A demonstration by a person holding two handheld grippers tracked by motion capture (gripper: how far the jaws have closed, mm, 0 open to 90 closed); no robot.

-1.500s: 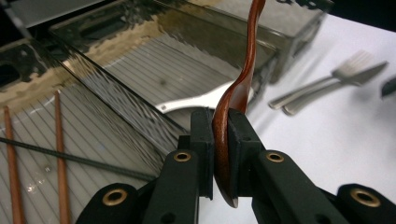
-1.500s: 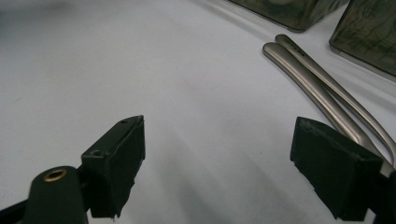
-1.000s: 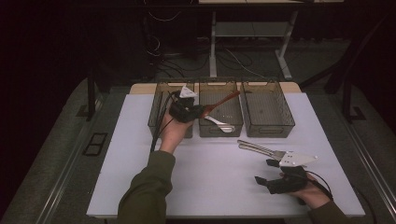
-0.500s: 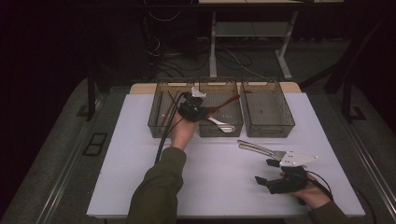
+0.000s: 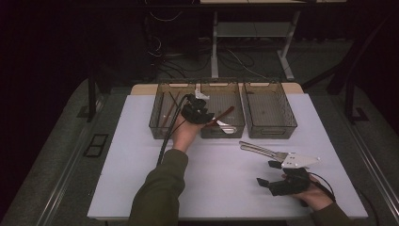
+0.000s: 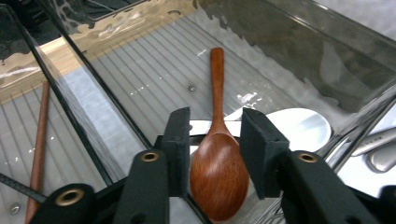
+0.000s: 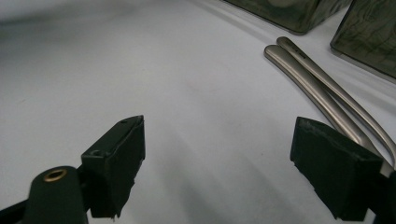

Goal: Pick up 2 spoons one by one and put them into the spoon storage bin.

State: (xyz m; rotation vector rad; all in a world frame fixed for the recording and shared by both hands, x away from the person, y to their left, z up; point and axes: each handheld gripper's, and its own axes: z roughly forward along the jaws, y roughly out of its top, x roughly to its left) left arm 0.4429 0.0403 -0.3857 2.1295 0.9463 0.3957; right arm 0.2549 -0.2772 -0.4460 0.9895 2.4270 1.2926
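Observation:
My left gripper (image 5: 206, 117) reaches over the front wall into the middle clear bin (image 5: 237, 133). A brown wooden spoon (image 6: 217, 154) lies between its jaws (image 6: 215, 122), bowl toward me, handle (image 5: 225, 114) pointing away. The jaws have just been opening, and the pads stand beside the bowl without pressing it. The spoon partly rests on a white spoon (image 6: 299, 127). Near the table's front right, my right gripper (image 5: 266, 173) sits low over the white table, wide open (image 7: 219, 135) and empty. Two metal utensil handles (image 7: 322, 88) lie just past its right pad.
Three clear bins stand in a row at the back: the left bin (image 5: 160, 128) with thin wooden sticks (image 6: 39, 140), the middle one, and the right bin (image 5: 269, 133). The metal utensils (image 5: 258, 149) lie on the white table (image 5: 122, 179) in front of the bins.
My left hand has moved right from the left bin to the middle bin and sunk a little. Its jaws have parted around the wooden spoon. The right hand has stayed still.

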